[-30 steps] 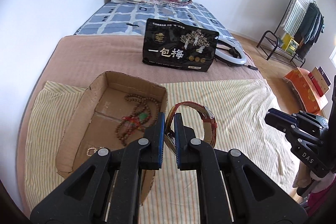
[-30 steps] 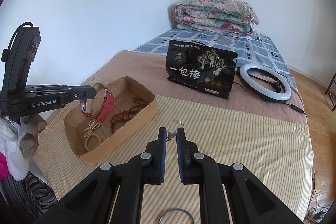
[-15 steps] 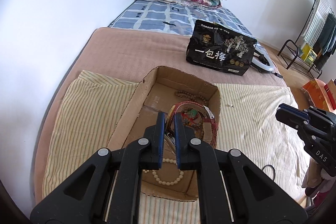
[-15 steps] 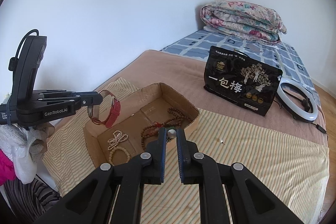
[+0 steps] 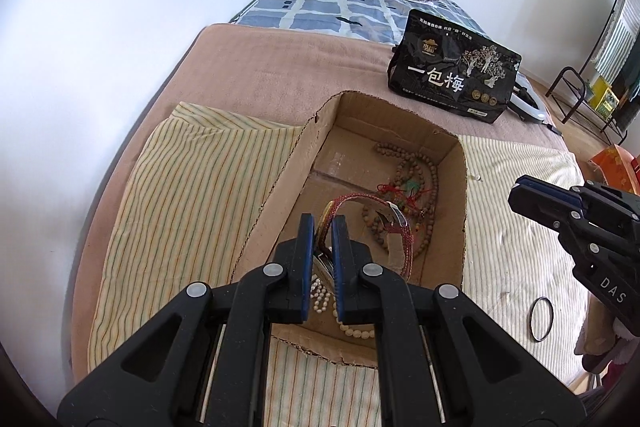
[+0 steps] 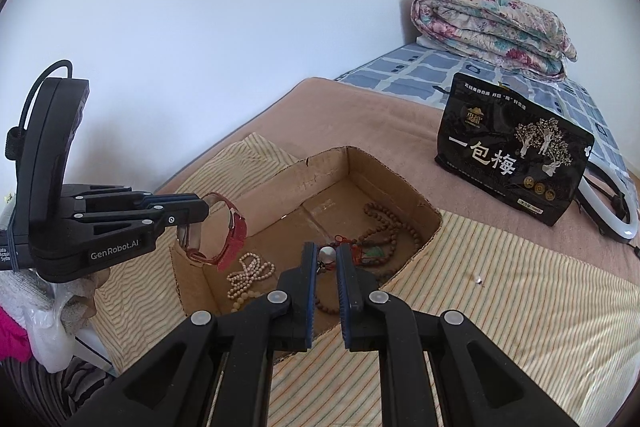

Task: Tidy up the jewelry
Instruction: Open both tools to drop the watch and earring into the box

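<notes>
In the left wrist view, the left gripper (image 5: 322,227) is clamped on the red-strapped wristwatch (image 5: 386,223), whose band loops out to the right of the blue pads. It hangs over the open brown cardboard box (image 5: 280,179). In the box, a string of brown wooden beads with a green and red charm (image 5: 416,183) lies toward the far right corner, and a cream pearl-like bead strand (image 5: 344,323) lies at the near end, under the fingers. The right gripper (image 5: 520,195) comes in from the right edge, above the yellow striped cloth (image 5: 192,195). A thin dark ring (image 5: 541,319) lies on that cloth right of the box.

In the right wrist view, the right gripper (image 6: 326,259) is closed on a small silvery round bead (image 6: 327,254) at its fingertips, over the near right part of the box (image 6: 320,171). The left gripper (image 6: 202,209) holds the watch (image 6: 230,239) above the box's left end, with the cream strand (image 6: 250,277) below it. A tiny pale piece (image 6: 478,279) lies on the striped cloth (image 6: 520,291) to the right.

The cloth covers a pinkish-brown blanket (image 6: 380,123) on a bed by a white wall (image 6: 200,27). Farther back stand a black printed bag (image 6: 516,151), a white ring light (image 6: 616,211) and a folded floral quilt (image 6: 492,27).
</notes>
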